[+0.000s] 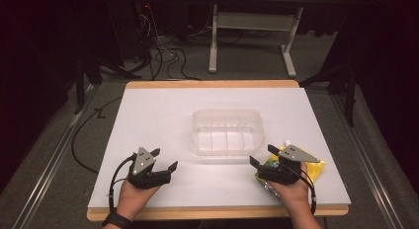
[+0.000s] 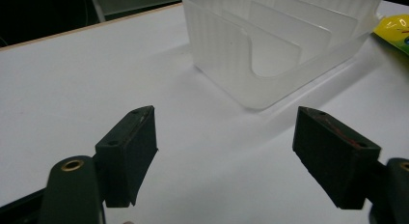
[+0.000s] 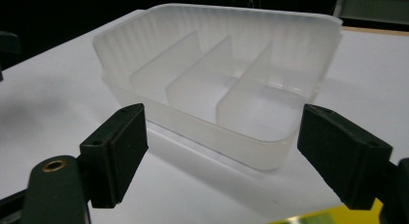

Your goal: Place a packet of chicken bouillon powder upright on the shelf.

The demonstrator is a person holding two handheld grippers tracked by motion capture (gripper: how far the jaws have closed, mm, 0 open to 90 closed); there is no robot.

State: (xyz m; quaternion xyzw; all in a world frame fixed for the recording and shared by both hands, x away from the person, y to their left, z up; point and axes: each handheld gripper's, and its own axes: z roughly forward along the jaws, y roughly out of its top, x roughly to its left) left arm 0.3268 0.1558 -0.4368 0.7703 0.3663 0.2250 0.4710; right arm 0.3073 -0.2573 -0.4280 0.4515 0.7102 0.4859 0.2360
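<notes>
High view is showing me the left gripper resting near the table's front edge, jaws spread wide and gripping nothing. I am seeing the right gripper, jaws likewise parted and empty, sitting over a yellow packet. Between and beyond them a translucent divided bin is standing mid-table.

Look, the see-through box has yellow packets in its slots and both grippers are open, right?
Not quite. The see-through box is empty in the right gripper view; the yellow packet lies on the table under the right gripper. The left gripper and right are both open.
</notes>
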